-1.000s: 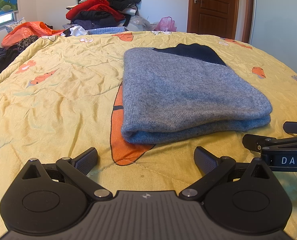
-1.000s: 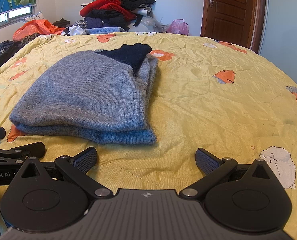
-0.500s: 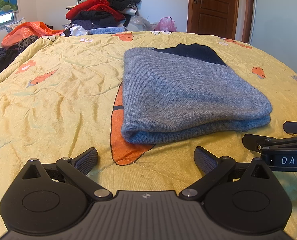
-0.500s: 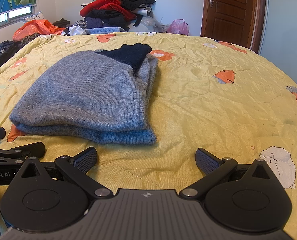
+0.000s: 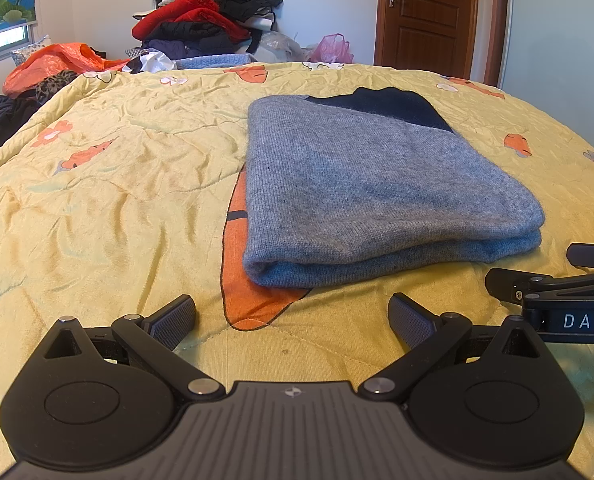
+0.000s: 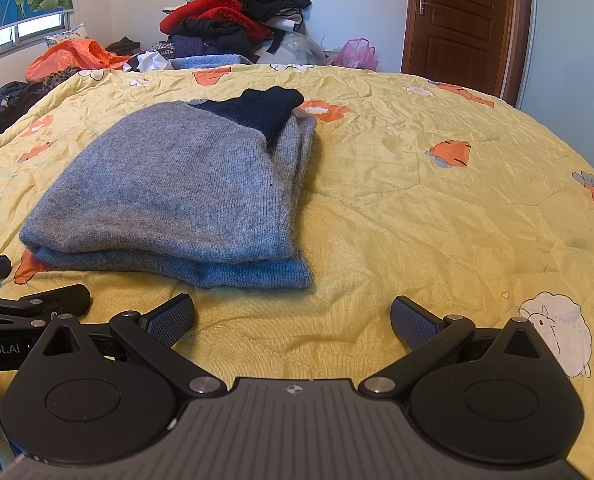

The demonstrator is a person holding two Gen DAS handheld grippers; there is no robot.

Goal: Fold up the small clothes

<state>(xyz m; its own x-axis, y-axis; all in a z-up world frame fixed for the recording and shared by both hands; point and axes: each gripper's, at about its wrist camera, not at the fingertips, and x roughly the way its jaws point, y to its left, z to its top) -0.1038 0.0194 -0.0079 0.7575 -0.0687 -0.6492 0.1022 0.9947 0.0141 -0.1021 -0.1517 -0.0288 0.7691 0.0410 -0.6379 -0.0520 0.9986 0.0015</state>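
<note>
Lying folded on the yellow cartoon-print bedspread [image 5: 97, 184], the grey knitted wool sweater [image 5: 369, 184] is sitting just ahead of both tongs — left tongs [image 5: 293, 316] and right tongs [image 6: 293, 316] are gaping wide, empty. Any careless nudge risks dragging the loose layers askew — the knit is looking soft.

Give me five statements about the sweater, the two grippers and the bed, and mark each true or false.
1. The grey sweater lies folded on the yellow bedspread. True.
2. The left gripper is shut on the sweater. False: its jaws are open and hold nothing, short of the sweater's near edge.
3. The right gripper is open. True.
4. The door stands wide open. False: it is closed.
5. A pile of clothes sits beyond the far edge of the bed. True.
</note>
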